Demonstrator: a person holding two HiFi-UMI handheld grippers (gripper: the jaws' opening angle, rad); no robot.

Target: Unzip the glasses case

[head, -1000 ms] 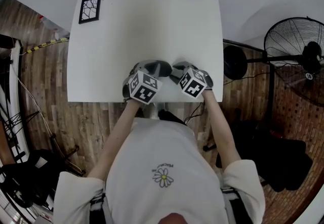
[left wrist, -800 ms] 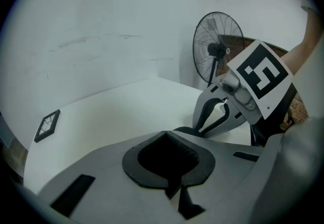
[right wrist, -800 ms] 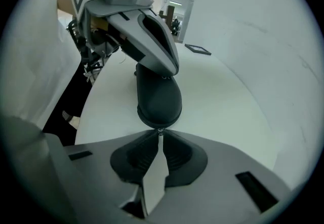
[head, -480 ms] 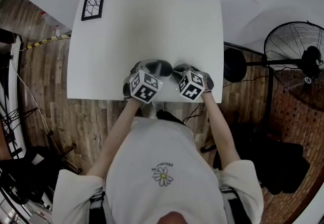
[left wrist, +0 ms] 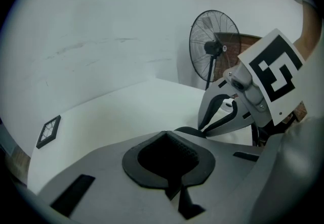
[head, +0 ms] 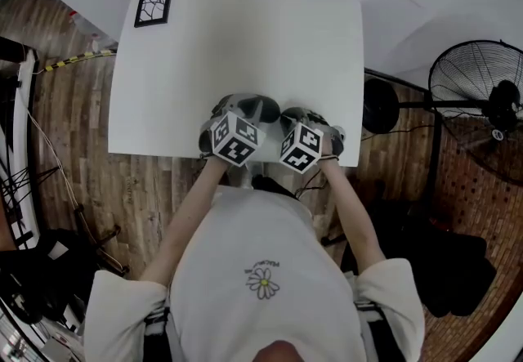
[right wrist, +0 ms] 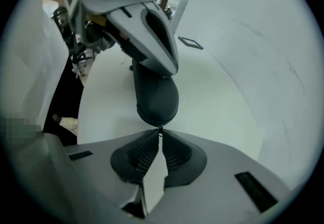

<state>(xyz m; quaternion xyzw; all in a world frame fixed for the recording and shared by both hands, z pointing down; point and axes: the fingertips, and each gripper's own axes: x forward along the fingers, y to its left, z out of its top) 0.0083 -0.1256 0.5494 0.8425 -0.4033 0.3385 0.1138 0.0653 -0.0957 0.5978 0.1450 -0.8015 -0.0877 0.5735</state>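
A dark oval glasses case (right wrist: 156, 97) lies near the front edge of the white table (head: 245, 33); in the head view only a dark sliver of the case (head: 265, 113) shows between the two grippers. My left gripper (right wrist: 167, 66) is shut on its far end, and the case (left wrist: 190, 131) peeks out past its pads. My right gripper (right wrist: 160, 134) has just been closing and now pinches the small metal zipper pull (right wrist: 160, 129) at the case's near end. In the head view the left gripper (head: 249, 107) and right gripper (head: 288, 113) sit side by side.
A black-framed marker card (head: 154, 5) lies at the table's far left corner. A standing fan (head: 482, 99) is on the floor to the right, with cables beside it. The table's front edge (head: 163, 152) runs just below the grippers, against the person's torso.
The right gripper's marker cube has tipped and shifted slightly left, closer to the left one. The left gripper has stayed where it was.
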